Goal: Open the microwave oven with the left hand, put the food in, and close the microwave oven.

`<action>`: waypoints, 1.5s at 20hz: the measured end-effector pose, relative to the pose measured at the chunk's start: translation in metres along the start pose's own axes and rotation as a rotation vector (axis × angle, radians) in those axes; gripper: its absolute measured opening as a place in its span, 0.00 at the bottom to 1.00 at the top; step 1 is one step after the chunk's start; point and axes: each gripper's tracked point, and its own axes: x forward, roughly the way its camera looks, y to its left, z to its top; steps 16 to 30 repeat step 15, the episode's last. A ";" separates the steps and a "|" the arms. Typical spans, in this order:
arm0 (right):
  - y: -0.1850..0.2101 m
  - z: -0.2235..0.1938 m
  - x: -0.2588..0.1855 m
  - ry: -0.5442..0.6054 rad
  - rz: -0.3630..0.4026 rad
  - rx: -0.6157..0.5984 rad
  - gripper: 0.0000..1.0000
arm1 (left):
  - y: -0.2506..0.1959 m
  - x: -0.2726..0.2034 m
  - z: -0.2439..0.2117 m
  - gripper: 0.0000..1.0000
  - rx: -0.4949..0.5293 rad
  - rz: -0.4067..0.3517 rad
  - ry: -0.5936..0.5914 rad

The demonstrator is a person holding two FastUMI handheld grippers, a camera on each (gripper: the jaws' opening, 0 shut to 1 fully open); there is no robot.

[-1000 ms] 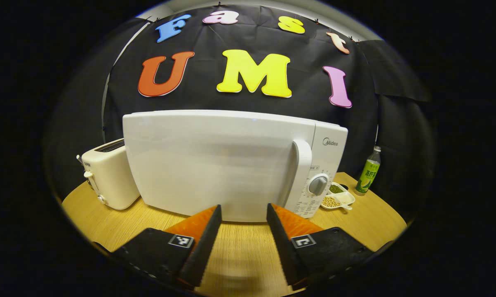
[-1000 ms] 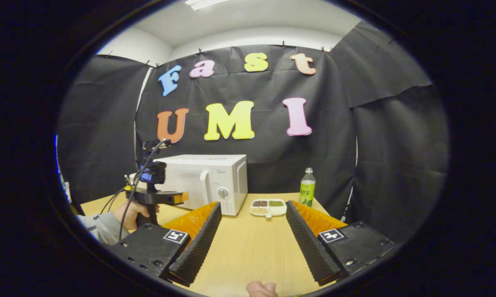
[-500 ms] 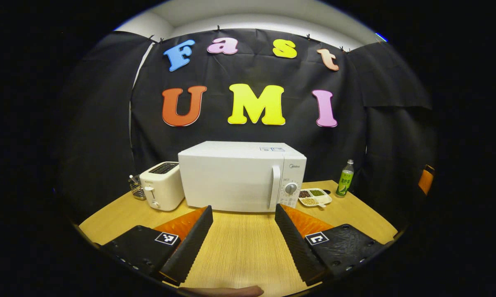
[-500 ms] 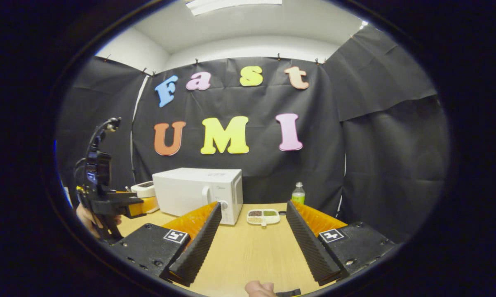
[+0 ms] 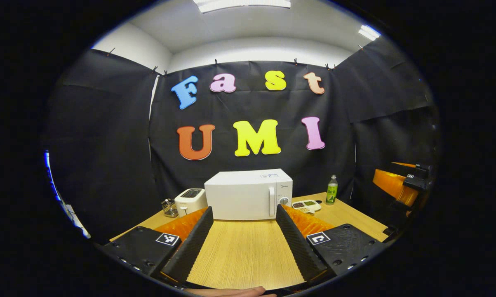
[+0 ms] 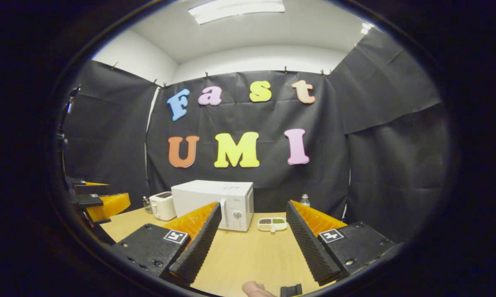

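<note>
The white microwave stands at the back of the wooden table with its door shut and its vertical handle on the right. In the right gripper view the microwave is far off too. The food, a white divided dish of beans, lies just right of the microwave, as does the dish. My left gripper is open and empty, well back from the microwave. My right gripper is open and empty as well. The right gripper shows at the far right edge, and the left gripper at the far left.
A cream toaster and a small wire holder stand left of the microwave. A green bottle stands right of the dish, near the black cloth wall. Bare table lies between the grippers and the microwave. A fingertip shows at the bottom.
Both grippers have drawn back from the microwave, the left one a long way, so it looks much smaller. The left gripper has slid to the right gripper view's left edge. Both stay open.
</note>
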 end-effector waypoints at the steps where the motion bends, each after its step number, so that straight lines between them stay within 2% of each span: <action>1: 0.001 0.001 -0.001 -0.003 0.002 -0.004 1.00 | -0.003 -0.003 -0.002 0.97 -0.003 0.000 -0.001; 15: -0.011 -0.018 0.001 0.041 -0.014 0.024 1.00 | -0.026 -0.007 -0.008 0.97 0.005 -0.070 -0.003; 30: -0.011 -0.018 0.001 0.041 -0.014 0.024 1.00 | -0.026 -0.007 -0.008 0.97 0.005 -0.070 -0.003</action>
